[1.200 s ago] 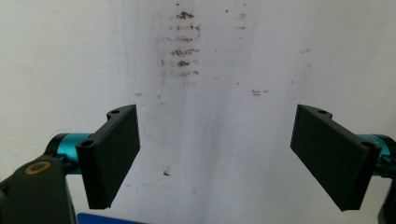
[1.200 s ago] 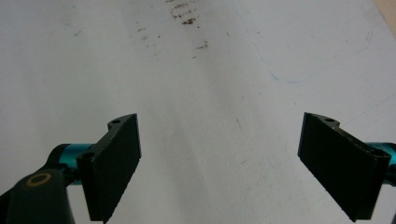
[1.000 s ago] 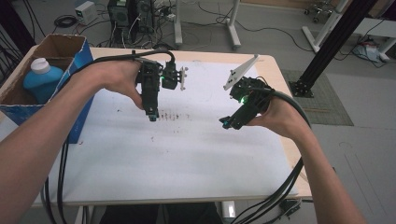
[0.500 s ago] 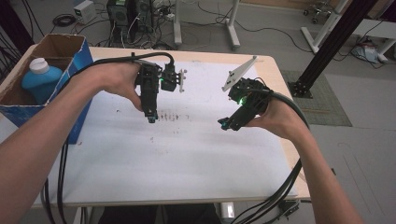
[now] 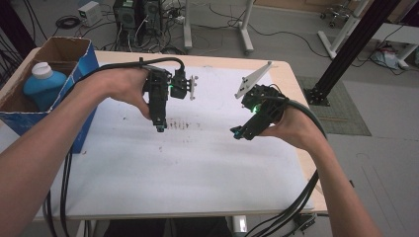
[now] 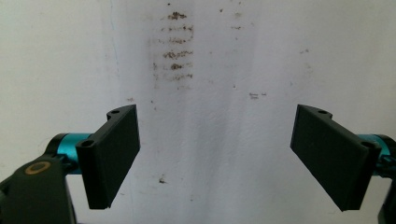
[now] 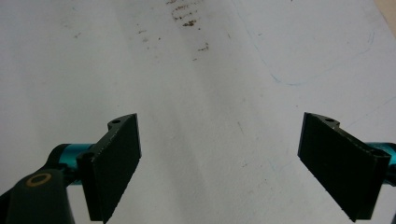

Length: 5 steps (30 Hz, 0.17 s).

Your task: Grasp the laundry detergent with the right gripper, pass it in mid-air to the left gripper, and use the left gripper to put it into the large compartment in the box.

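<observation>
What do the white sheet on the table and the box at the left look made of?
White sheet: likely paper or thin board, matte, no glare, carrying brown smudges and faint pen lines. Box: corrugated cardboard, brown inside, blue printed outside, flaps open.

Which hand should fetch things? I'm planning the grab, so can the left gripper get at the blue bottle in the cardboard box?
Probably yes. The left gripper is open and holds nothing, and the blue bottle stands in the open-topped cardboard box on that side, with nothing between them.

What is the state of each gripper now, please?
Left gripper: open, holding nothing, above the stained white sheet.
Right gripper: open, holding nothing.
</observation>
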{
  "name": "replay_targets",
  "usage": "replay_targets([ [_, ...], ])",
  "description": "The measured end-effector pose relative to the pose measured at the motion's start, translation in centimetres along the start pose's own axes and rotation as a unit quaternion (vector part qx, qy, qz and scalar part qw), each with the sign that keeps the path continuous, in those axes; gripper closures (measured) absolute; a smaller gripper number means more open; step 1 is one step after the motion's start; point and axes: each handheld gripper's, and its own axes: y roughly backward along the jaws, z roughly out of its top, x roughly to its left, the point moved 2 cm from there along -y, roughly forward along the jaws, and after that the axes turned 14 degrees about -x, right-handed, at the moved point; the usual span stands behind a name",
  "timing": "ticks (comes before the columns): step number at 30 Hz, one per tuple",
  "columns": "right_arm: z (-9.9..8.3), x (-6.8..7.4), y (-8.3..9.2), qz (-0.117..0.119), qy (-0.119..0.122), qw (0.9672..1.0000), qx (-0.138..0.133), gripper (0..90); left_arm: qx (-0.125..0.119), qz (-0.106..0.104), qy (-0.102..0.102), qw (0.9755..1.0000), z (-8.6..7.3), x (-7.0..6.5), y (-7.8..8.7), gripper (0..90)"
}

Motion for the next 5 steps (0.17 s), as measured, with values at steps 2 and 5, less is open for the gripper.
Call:
replay_targets([
  [2, 0.02, -0.02, -0.04, 0.0, 0.0, 1.0, 0.0, 12.8, 0.0, -0.001, -0.001, 1.0, 0.08, 0.0, -0.03, 15.8],
  [5, 0.13, -0.04, -0.12, 0.0, -0.001, 1.0, -0.003, 12.8, 0.001, -0.004, 0.0, 1.0, 0.08, 0.0, -0.13, 15.8],
])
